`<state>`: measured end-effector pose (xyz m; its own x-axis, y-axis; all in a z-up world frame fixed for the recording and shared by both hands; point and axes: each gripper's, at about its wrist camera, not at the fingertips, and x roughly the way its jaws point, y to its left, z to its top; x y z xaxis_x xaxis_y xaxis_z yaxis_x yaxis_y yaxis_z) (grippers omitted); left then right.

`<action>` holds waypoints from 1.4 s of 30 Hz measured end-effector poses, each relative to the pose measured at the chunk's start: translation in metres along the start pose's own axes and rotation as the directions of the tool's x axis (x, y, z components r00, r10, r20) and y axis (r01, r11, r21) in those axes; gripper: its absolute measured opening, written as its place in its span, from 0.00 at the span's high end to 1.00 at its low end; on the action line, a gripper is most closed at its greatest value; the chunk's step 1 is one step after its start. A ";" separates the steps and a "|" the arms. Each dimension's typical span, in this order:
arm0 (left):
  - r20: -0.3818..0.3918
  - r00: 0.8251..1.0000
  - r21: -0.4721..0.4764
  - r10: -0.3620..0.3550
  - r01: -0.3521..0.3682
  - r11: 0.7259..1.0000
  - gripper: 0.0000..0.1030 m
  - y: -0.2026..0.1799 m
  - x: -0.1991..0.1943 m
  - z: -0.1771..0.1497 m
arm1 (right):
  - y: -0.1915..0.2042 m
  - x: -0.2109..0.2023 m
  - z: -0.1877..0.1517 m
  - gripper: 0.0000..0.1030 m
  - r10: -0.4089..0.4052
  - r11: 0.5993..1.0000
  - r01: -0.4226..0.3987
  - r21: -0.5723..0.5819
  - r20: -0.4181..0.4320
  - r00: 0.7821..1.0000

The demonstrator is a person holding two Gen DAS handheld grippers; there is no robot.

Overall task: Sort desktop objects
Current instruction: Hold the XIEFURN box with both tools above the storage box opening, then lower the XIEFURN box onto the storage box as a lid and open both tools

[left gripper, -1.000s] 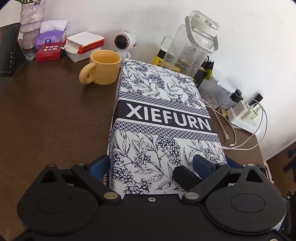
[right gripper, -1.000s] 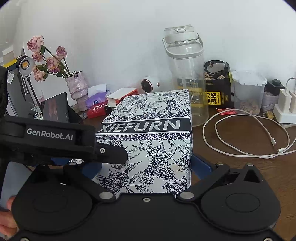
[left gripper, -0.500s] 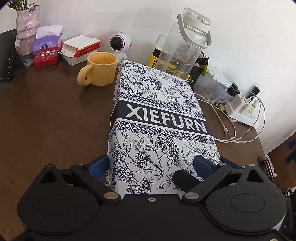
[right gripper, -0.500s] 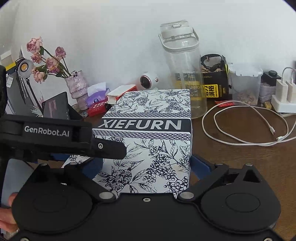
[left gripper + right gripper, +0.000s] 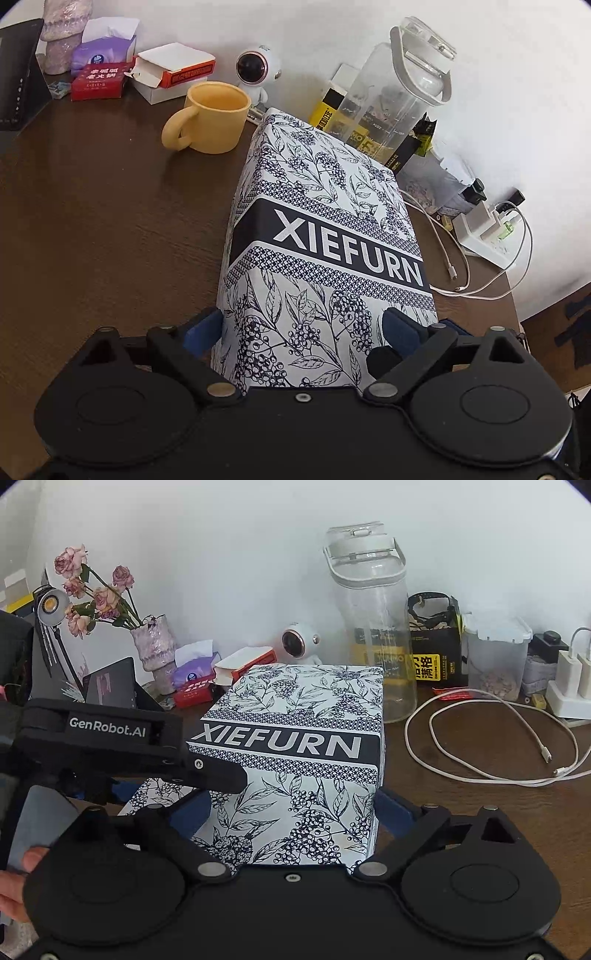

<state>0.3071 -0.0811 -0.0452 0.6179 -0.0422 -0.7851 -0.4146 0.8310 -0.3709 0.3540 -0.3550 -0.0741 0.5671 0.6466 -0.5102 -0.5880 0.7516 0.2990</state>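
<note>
A long box printed with dark leaves and berries and the word XIEFURN lies lengthwise on the brown desk. My left gripper is shut on its near end, one blue-padded finger on each long side. In the right wrist view the same box is clamped at its near end by my right gripper. The left gripper's black body reaches in from the left over the box's corner. I cannot tell whether the box rests on the desk or hangs just above it.
A yellow mug stands just beyond the box to the left. Behind it are a small white robot figure, red and white cartons, a tall clear jug, a vase of flowers, a white cable and a power strip.
The box and both grippers have shifted and tilted a little over the desk, with the back objects sliding slightly in view. Both grips stay the same.
</note>
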 end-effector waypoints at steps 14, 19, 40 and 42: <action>0.052 0.994 -0.004 0.092 -0.092 0.996 0.19 0.029 -0.004 0.030 | -0.001 0.009 0.003 0.07 -0.003 1.000 0.003 0.004 -0.022 1.000; -0.011 0.998 -0.005 0.063 -0.063 0.998 0.19 0.035 0.008 0.024 | -0.004 0.014 0.003 0.08 -0.004 1.000 0.005 0.009 -0.045 0.999; -0.192 0.974 0.108 -0.121 0.143 0.984 0.00 0.040 0.064 0.049 | -0.024 0.028 -0.031 0.10 0.070 0.855 0.008 0.519 -0.130 0.989; -0.189 0.976 0.119 -0.109 0.133 0.984 0.00 0.038 0.065 0.051 | -0.019 0.028 -0.034 0.09 0.052 0.854 0.013 0.520 -0.111 0.992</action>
<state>0.3651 -0.0239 -0.0851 0.5217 -0.2367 -0.8196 -0.2464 0.8780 -0.4104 0.3608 -0.3556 -0.1214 0.4678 0.6664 -0.5805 -0.1943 0.7184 0.6680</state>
